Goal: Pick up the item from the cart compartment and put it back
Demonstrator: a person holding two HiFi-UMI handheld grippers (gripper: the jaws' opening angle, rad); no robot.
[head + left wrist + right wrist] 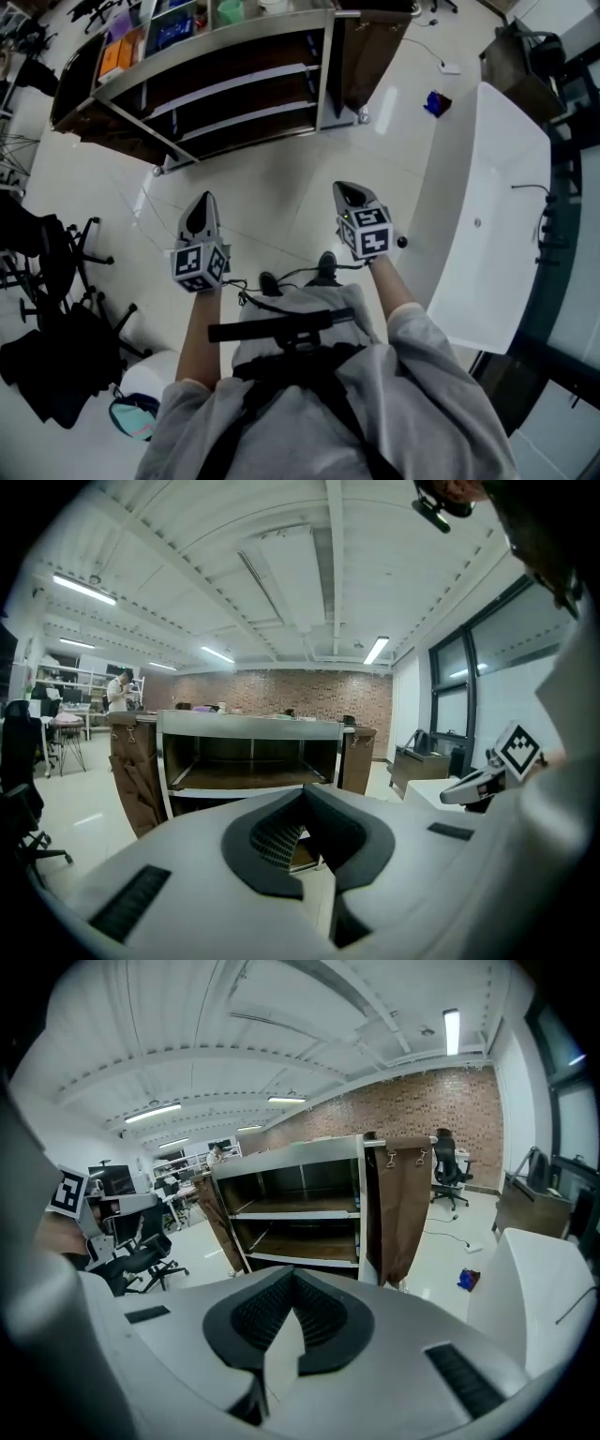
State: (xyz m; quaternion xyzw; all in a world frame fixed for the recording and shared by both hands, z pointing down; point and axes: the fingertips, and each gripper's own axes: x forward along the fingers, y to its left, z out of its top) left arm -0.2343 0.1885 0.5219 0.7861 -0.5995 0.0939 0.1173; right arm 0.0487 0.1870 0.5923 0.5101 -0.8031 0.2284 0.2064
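A steel cart with open brown shelves stands ahead of me on the floor; it also shows in the left gripper view and the right gripper view. Its top compartments hold an orange item, a blue item and a green cup. The shelves I can see look bare. My left gripper is shut and holds nothing. My right gripper is shut too, also with nothing in it. Both hang short of the cart, pointing at it.
Brown cloth bags hang on the cart's ends. A long white table runs along my right. A small blue object lies on the floor by it. Black office chairs crowd the left.
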